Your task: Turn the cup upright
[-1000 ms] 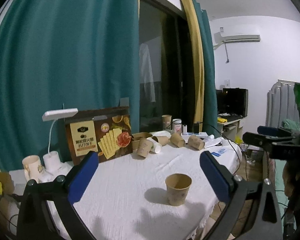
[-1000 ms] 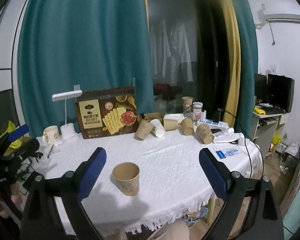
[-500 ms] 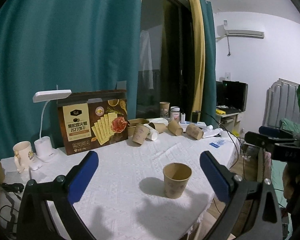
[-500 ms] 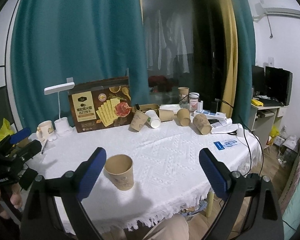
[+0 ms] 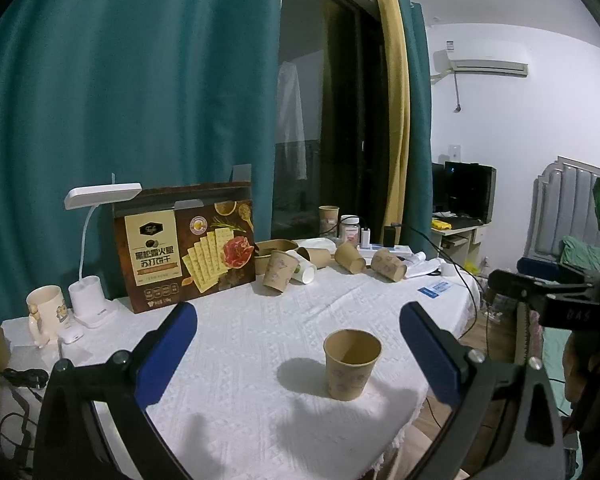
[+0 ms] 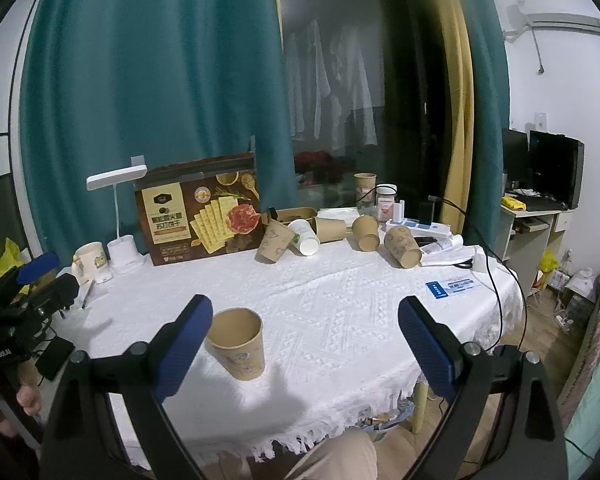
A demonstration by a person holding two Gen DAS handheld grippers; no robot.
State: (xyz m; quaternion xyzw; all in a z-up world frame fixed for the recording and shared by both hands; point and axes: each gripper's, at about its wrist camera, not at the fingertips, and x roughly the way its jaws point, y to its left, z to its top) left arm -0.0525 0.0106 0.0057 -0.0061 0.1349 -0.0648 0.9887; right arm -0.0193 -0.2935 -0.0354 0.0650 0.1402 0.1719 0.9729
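Note:
A brown paper cup stands upright, mouth up, on the white tablecloth near the front edge. It also shows in the right wrist view. My left gripper is open and empty, held back above the table's near edge, with the cup between and beyond its blue fingers. My right gripper is open and empty, the cup just past its left finger. The left gripper also shows at the left edge of the right wrist view.
Several paper cups lie tipped over at the table's back, beside a cracker box, a white desk lamp and a mug. A blue card and cables lie at the right. Curtains hang behind.
Both grippers have drifted back and slightly lower, away from the cup. The cup stays upright in the same spot. Both jaws remain open.

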